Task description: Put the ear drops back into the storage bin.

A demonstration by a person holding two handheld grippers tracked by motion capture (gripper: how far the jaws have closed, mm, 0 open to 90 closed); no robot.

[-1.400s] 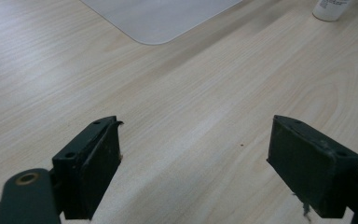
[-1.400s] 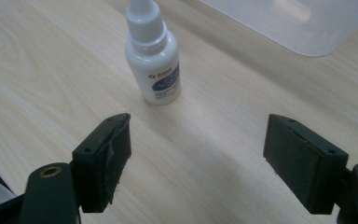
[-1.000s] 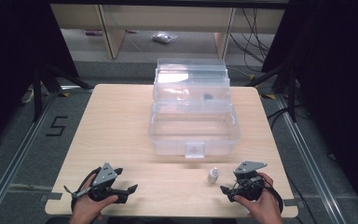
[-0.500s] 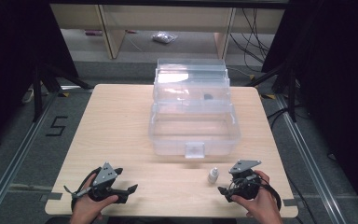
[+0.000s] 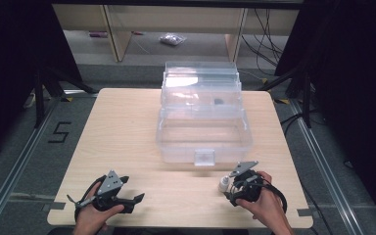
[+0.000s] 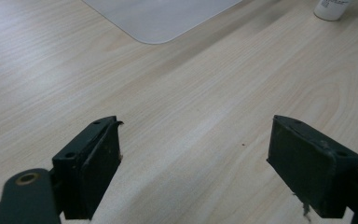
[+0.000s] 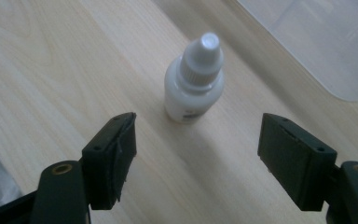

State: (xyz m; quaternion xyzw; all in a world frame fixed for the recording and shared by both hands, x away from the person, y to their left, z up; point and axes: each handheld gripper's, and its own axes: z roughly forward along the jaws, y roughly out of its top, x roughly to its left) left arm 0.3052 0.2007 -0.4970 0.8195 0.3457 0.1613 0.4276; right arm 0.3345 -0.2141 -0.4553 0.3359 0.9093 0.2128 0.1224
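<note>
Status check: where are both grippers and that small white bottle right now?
Right gripper open, jaws just closing, lined up short of upright white dropper bottle. Left gripper open, idle over table. Nothing between.

"5" on floor [image 5: 60, 132] (black tape)

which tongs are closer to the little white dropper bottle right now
Right. The right tongs sit just beside the dropper bottle, jaws open and aimed at it, not touching. The left tongs rest far across the table, open over bare wood.
</note>
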